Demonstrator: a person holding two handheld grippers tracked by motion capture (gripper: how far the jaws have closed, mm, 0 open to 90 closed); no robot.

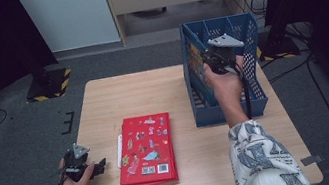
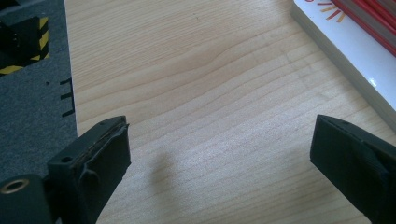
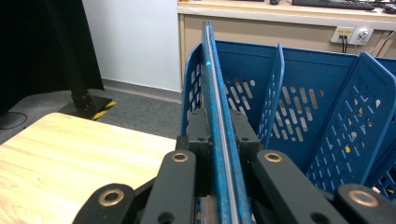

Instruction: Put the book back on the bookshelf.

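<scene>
So the right gripper (image 3: 219, 135) is up at the blue basket (image 1: 260, 102) on the far right part of the table (image 1: 152, 89), and its jaws are clamped on a thin blue book (image 3: 217, 116) standing on edge, pads pressed against both covers. In the right gripper view the book runs straight up between the jaws, upright, and lines up with the left end of the basket, next to one of the basket's dividers (image 3: 273, 93). From the high view the book (image 1: 194, 62) sits just inside the basket's left wall, cover facing out toward the table, with the person's right hand wrapped round the gripper above it; I can't tell whether its bottom edge is resting on the basket floor. The left gripper (image 2: 219, 149) is parked low over the near left corner of the table, jaws spread wide with only bare wood between them. Just to its right lies a stack of red books (image 1: 145, 149) flat on the table, the top one with cartoon figures on the cover, and a white edge of that stack (image 2: 345, 51) shows close by in the left gripper view. The stack and the basket are well apart.
</scene>
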